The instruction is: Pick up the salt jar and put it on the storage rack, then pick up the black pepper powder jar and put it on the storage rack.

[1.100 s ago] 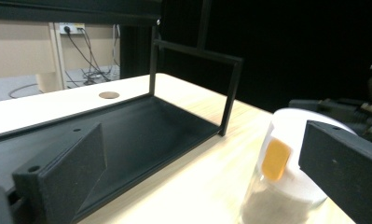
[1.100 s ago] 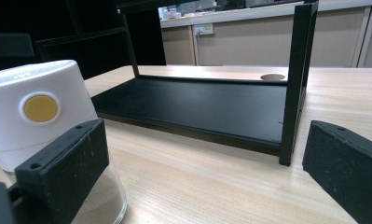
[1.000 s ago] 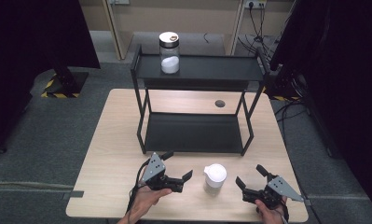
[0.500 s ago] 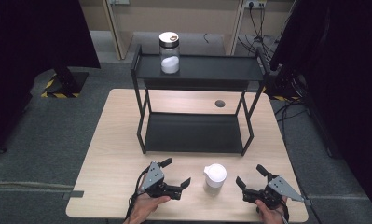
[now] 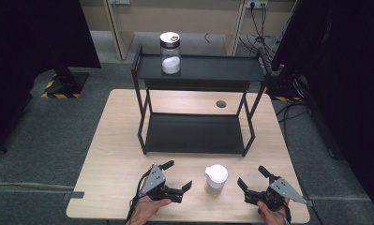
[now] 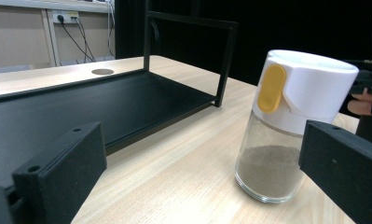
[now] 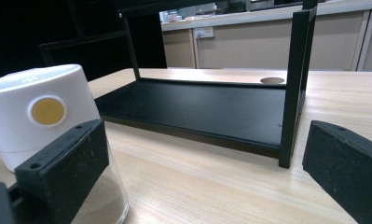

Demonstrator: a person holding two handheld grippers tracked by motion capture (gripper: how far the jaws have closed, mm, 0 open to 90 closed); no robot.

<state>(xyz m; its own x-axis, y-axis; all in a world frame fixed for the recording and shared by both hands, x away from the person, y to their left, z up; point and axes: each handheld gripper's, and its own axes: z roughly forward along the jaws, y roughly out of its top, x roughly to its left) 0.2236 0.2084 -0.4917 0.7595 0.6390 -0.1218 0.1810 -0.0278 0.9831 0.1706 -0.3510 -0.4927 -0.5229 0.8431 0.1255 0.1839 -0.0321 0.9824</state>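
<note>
Looking down from the high view first: I see the shaker (image 5: pixel 216 176), white-capped over a glass body, standing upright near the front edge of the table (image 5: pixel 114 154), long axis vertical, its pour lip turned toward my left gripper. It sits between my two grippers, touching neither. Left gripper (image 5: pixel 175 176) rests low at the table's front, jaws spread and angled toward the shaker, empty; my hand (image 5: pixel 145 212) comes in from the bottom edge behind it. Right gripper (image 5: pixel 251 178) lies on the other side of the shaker, jaws also parted, holding nothing, grey plate on top. Behind them stands a black two-tier rack (image 5: pixel 196 133); on its upper shelf is a jar (image 5: pixel 170 52) with a dark lid and white contents. A round hole (image 5: pixel 221 104) shows in the tabletop behind the rack. Grey floor around, dark curtains at both sides.

Left gripper view: shaker (image 6: pixel 291 126) upright, right of centre, just ahead of the right-hand jaw and not between the jaws. Yellow oval tab faces the camera; brownish powder fills the lower part of the glass. Jaws wide apart. Rack's lower shelf (image 6: pixel 81 107) runs off to the left on the light wood.

Right gripper view: shaker (image 7: pixel 48 126) close at the left, partly behind the left-hand jaw, a yellow round spot on its cap. Jaws wide, nothing gripped. Rack post (image 7: pixel 295 84) stands ahead; wall with sockets beyond.
</note>
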